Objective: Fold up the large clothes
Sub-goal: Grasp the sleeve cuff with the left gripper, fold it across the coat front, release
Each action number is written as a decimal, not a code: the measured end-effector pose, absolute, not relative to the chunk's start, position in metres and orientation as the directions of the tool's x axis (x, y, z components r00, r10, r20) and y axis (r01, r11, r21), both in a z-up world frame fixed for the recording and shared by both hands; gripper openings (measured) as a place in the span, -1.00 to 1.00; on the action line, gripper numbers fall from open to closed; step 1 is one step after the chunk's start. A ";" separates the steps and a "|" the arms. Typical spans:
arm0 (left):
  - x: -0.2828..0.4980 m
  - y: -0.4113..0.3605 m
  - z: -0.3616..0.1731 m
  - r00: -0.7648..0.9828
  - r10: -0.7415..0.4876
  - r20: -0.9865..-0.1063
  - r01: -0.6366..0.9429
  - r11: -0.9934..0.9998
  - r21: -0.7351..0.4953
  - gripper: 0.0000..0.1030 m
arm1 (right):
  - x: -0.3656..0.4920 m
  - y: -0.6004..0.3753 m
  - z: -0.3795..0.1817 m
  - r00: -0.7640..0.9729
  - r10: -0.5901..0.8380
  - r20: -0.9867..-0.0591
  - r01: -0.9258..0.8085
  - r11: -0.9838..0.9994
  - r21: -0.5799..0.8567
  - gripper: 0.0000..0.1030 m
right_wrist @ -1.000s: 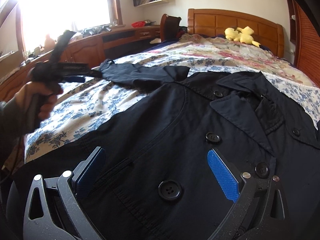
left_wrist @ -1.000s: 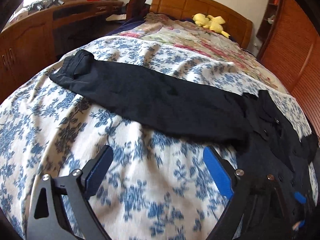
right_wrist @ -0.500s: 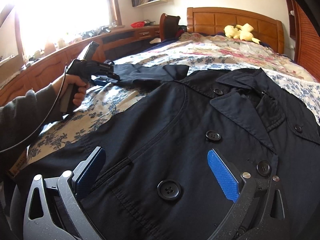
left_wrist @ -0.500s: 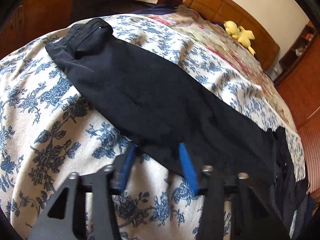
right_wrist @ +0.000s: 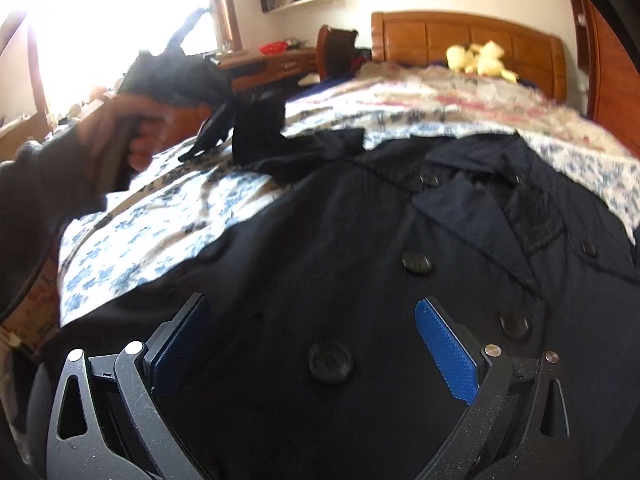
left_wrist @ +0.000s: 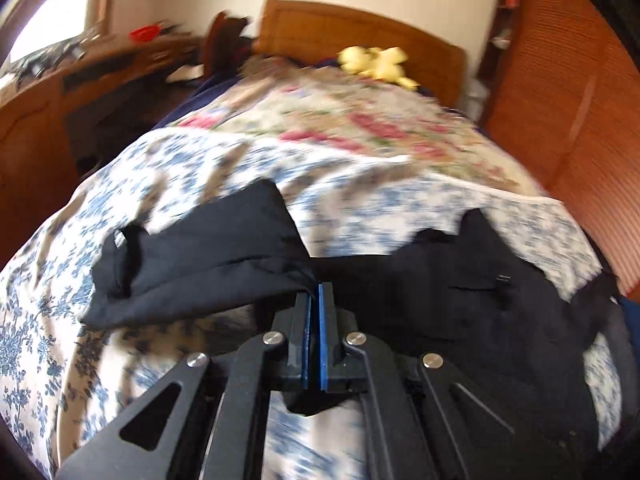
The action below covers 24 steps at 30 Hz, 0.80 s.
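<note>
A large black buttoned coat [right_wrist: 320, 248] lies spread on the blue-flowered bedspread [right_wrist: 152, 232]. My right gripper [right_wrist: 310, 308] hovers open just over the coat's front, a button between its blue pads and nothing gripped. My left gripper [left_wrist: 314, 292] is shut on the coat's sleeve [left_wrist: 200, 264], pinching the cloth at the pad tips. The sleeve hangs lifted and doubled over towards the coat's body [left_wrist: 460, 304]. In the right wrist view a person's hand [right_wrist: 132, 132] holds the left gripper [right_wrist: 208, 136] up above the bed, with the raised sleeve [right_wrist: 256, 136] beside it.
A pink-flowered quilt [left_wrist: 340, 128] covers the far half of the bed. A yellow soft toy [left_wrist: 376, 64] sits by the wooden headboard [left_wrist: 360, 36]. A long wooden desk [left_wrist: 80, 80] runs along the left, and a wooden wardrobe [left_wrist: 580, 100] stands close on the right.
My left gripper dropped onto the sleeve lying flat, shut on it, then rose and swung towards the coat's body, pulling the sleeve up and over. The right gripper stayed put, open.
</note>
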State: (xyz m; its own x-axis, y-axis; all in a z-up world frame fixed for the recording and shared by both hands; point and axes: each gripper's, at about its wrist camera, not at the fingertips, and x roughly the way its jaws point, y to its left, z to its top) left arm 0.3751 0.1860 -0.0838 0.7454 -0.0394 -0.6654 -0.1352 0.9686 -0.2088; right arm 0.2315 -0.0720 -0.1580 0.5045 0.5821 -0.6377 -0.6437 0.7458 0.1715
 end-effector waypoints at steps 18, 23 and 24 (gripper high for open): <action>0.281 0.101 -0.097 0.696 -0.038 -0.717 -0.032 0.996 -0.083 -0.96 | 0.226 -0.123 -0.125 0.602 0.536 -0.591 -0.586 0.800 0.129 1.00; 0.257 0.095 -0.105 0.701 0.013 -0.713 -0.035 0.999 -0.017 -0.83 | 0.221 -0.123 -0.123 0.604 0.546 -0.581 -0.595 0.794 0.127 1.00; 0.254 0.097 -0.104 0.705 0.012 -0.709 -0.038 0.999 -0.020 -0.71 | 0.221 -0.123 -0.124 0.603 0.544 -0.583 -0.595 0.794 0.126 1.00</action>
State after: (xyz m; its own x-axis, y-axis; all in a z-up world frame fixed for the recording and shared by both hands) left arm 0.2540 0.0965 -0.1045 0.7052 0.0125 -0.7089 -0.0379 0.9991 -0.0202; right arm 0.2211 -0.1228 -0.1242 0.6030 0.5444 -0.5831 -0.5947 0.7940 0.1263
